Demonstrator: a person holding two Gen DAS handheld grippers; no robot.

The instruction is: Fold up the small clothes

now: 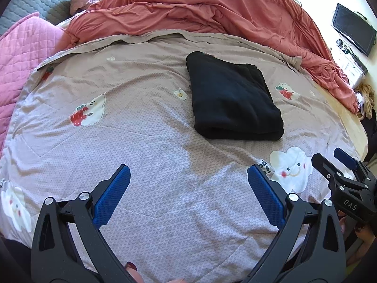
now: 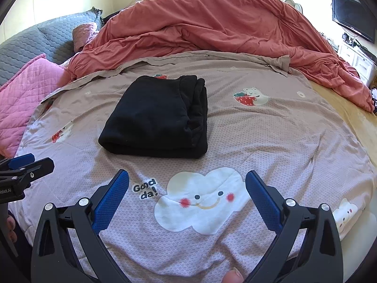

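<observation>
A black garment (image 1: 233, 99) lies folded into a thick rectangle on the lilac cartoon-print quilt (image 1: 141, 146); it also shows in the right wrist view (image 2: 157, 118). My left gripper (image 1: 188, 172) is open and empty, held above the quilt, nearer than the garment and to its left. My right gripper (image 2: 187, 176) is open and empty above the cloud print, in front of the garment. The right gripper also shows at the right edge of the left wrist view (image 1: 334, 160), and the left gripper at the left edge of the right wrist view (image 2: 33, 162).
A rumpled red duvet (image 1: 200, 11) is heaped behind the quilt. A pink quilted cushion (image 1: 26, 47) and a grey pillow (image 2: 35, 42) lie at the left. A dark monitor (image 1: 353, 33) and white drawers stand at the right. A bare yellow mattress edge (image 2: 348, 122) runs along the right.
</observation>
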